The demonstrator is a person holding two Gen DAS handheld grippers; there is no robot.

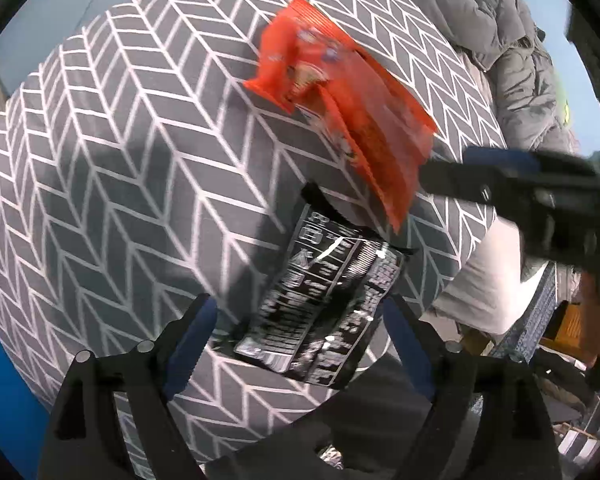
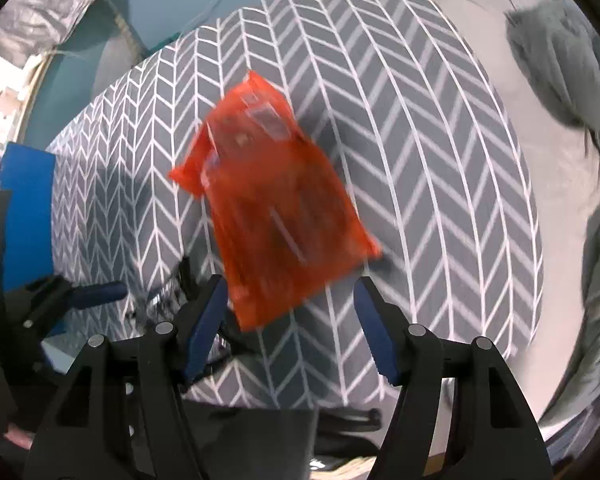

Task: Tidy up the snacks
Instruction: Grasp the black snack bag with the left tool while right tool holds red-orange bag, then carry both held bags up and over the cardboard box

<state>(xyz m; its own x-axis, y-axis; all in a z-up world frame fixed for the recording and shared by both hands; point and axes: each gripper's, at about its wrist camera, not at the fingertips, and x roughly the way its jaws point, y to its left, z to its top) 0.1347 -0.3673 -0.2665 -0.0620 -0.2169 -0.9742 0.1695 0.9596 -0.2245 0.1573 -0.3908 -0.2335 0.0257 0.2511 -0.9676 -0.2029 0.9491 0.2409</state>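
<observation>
We see two snack packets on a grey cloth with a white herringbone pattern, and we place everything else against that cloth. The orange packet is smeared by motion blur in both views and lies near the middle of the cloth; from the right wrist it shows just ahead of the right gripper, whose blue-padded fingers stand spread with the packet's near corner between them, the pads not pressing it. Whether the packet rests flat on the cloth or is a little above it we cannot tell. The black packet, covered in white print, lies on the cloth's near part, just beside the orange one and closer to the cloth's edge. The left gripper hangs over it with its fingers spread wide on either side, apart from the packet's edges. In the left wrist view the right gripper's dark body reaches in from the right, its tip near the orange packet. Beyond the cloth's far right edge sits a heap of grey padded clothing, and a pale sheet lies beside the cloth's right border. A blue panel stands at its left edge.
</observation>
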